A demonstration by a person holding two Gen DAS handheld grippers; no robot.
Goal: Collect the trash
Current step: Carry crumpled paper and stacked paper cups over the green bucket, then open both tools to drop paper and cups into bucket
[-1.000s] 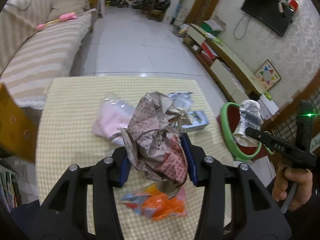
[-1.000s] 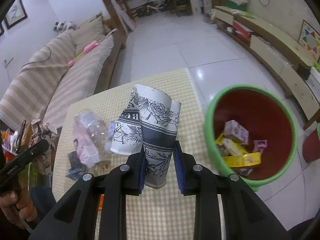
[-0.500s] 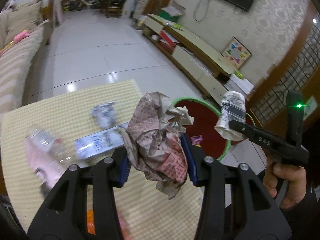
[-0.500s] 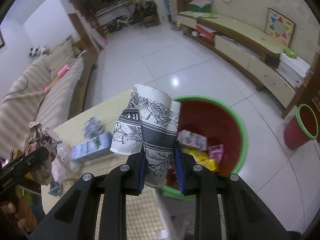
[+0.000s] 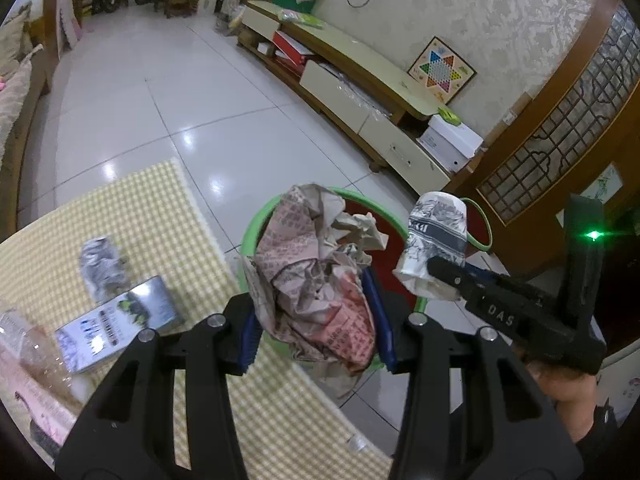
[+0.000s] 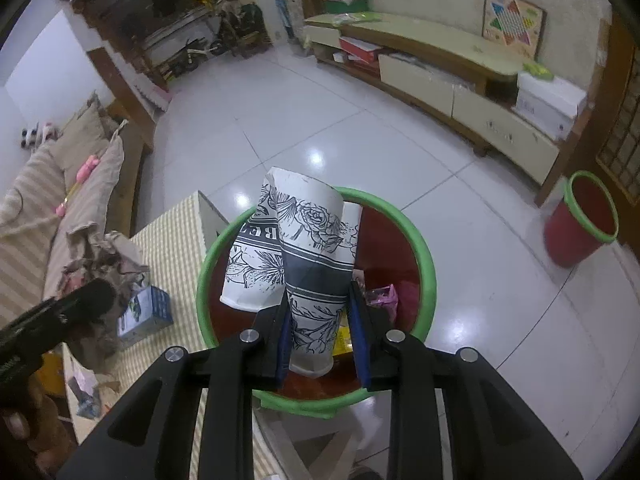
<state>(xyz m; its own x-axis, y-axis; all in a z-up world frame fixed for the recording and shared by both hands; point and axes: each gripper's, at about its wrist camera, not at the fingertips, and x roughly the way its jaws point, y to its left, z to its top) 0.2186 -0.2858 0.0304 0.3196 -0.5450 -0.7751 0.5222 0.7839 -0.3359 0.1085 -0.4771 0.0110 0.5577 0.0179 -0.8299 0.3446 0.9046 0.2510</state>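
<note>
Left wrist view shows our left gripper (image 5: 316,320) pinching a wad (image 5: 316,276) of crumpled paper over the near rim of the bin (image 5: 256,228); it looks light and soft, so we judge a mid-bulk squeeze holds best; our right gripper (image 6: 322,340) clamps two cups (image 6: 304,248) above the bin's mouth; thin, crushable paper, best held low near the base.

Glossy white floor tiles (image 6: 320,112) are reflecting ceiling light across the frame's middle. A long cream TV cabinet (image 6: 440,68) is standing along the patterned wall at upper right; a beige striped sofa (image 6: 44,184) is lying at left.
</note>
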